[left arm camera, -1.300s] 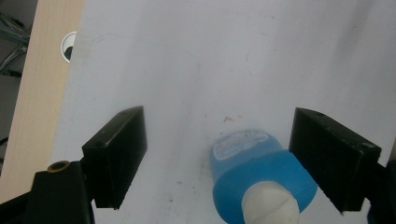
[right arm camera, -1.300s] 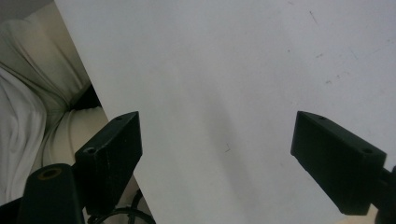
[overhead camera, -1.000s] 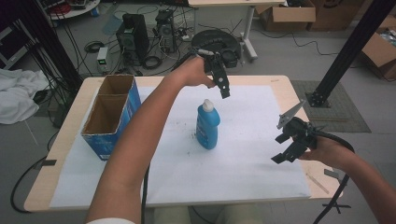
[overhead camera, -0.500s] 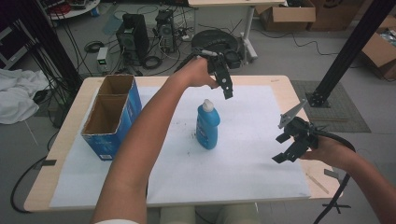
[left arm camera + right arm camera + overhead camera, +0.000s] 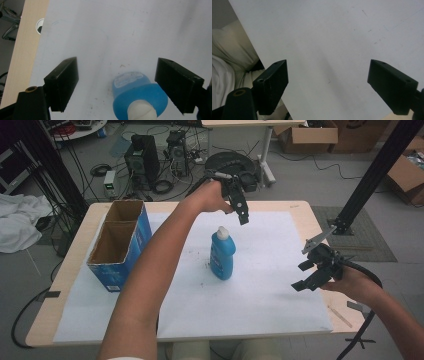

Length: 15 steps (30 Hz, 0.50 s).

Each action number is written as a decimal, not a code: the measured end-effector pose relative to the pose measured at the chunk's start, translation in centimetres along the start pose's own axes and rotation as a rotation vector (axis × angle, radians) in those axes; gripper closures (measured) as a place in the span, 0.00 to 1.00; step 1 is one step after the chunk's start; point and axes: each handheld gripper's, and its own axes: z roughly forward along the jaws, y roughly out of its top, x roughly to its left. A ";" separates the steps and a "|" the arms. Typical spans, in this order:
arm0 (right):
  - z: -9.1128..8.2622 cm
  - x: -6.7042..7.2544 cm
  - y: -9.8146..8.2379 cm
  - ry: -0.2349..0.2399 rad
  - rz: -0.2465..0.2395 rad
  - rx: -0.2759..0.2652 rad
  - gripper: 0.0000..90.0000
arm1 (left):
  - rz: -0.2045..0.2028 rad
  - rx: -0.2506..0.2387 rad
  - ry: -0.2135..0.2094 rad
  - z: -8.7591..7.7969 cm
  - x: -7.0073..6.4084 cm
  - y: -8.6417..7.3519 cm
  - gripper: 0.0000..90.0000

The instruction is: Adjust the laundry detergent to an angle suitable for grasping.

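Centre of the high view: the blue bottle (image 5: 222, 256) stands upright on the white paper sheet (image 5: 260, 290) that covers the counter (image 5: 60, 285). Its white cap (image 5: 223, 233) is rounded, its body smooth moulded plastic, waisted above a broader base. I judge it moderately heavy if full, stiff but slippery, and top-heavy enough to tip. I would take hold across the shoulder just under the cap, where the left gripper view shows the widest blue flare (image 5: 140, 96). Above and beyond it, toward upper centre, I hold my left gripper (image 5: 242, 214) with its jaws spread wide, empty, straddling the bottle from above without touching. At right, my right gripper (image 5: 307, 274) hangs over bare paper, jaws likewise parted and empty. At left stands an open cardboard box (image 5: 120, 245), blue-printed outside, matte brown inside.
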 end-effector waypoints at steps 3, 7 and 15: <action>0.1 0.2 -0.2 -0.006 0.016 -0.028 0.19 | -0.009 -0.002 0.003 0.1 0.2 -0.1 0.22; 0.3 0.4 -0.4 -0.006 0.019 -0.055 0.19 | -0.016 -0.001 0.006 0.0 0.6 -0.3 0.22; 1.4 1.1 -0.6 0.011 0.010 -0.068 0.19 | -0.060 -0.015 0.018 -0.7 1.9 -1.3 0.22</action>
